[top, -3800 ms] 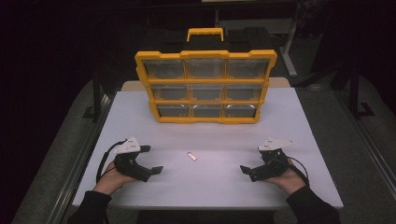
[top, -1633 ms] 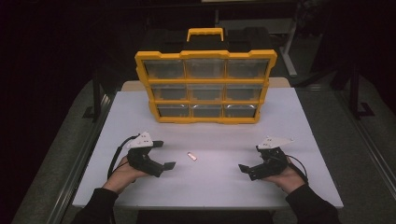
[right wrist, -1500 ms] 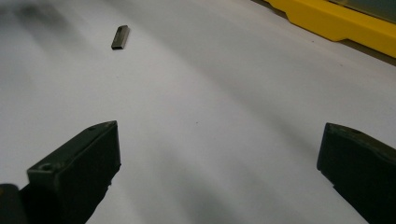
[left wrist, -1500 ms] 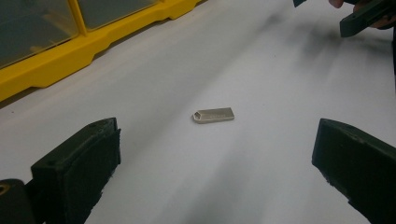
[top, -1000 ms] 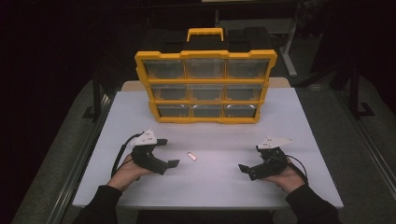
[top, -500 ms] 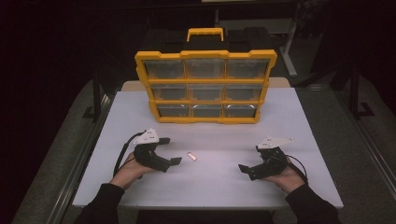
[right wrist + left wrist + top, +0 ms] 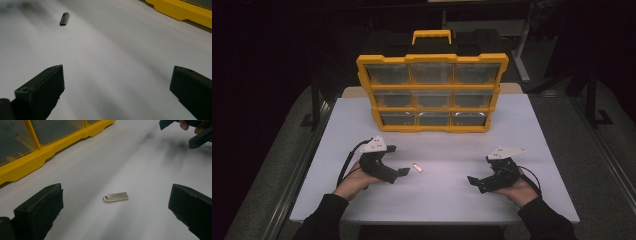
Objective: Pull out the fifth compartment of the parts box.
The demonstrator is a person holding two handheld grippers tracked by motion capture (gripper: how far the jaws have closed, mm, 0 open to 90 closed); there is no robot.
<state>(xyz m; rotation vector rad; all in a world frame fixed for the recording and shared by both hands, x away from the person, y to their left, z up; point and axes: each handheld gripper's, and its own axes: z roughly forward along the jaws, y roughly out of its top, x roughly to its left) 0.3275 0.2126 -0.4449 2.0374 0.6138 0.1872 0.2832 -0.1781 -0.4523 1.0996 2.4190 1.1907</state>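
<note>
Now, view by view.

High view, stick: a small metal stick [image 7: 417, 167] lies flat on the table [image 7: 532, 120], toward the near edge and left of its middle, bare surface on every side of it.
High view, left gripper: the left gripper [image 7: 398, 165] rests low just left of the stick, not touching it; its jaws stand wide and have just been opening, nothing between them, which reads as lining up for a pick.
High view, right gripper: the right gripper [image 7: 478, 176] sits near the near right corner, well apart from the stick, jaws wide and empty, likely parked to leave room.
High view, organizer: a yellow organizer [image 7: 432, 92] stands upright along the far edge, drawers facing the person, probably where the stick is meant to go.
High view, room: a broad open strip runs between organizer and grippers; the near edge is close to both hands.

Left gripper view, stick: it lies ahead between the two black jaws, long side across the gap, clear of both.
Left gripper view, edges: the organizer's yellow base [image 7: 37, 160] crosses the upper left; the right gripper shows at the upper right corner.

Right gripper view, stick: far off at the upper left, beyond the jaws.
Right gripper view, room: bare table between the wide jaws; the yellow base cuts the upper right corner.
</note>
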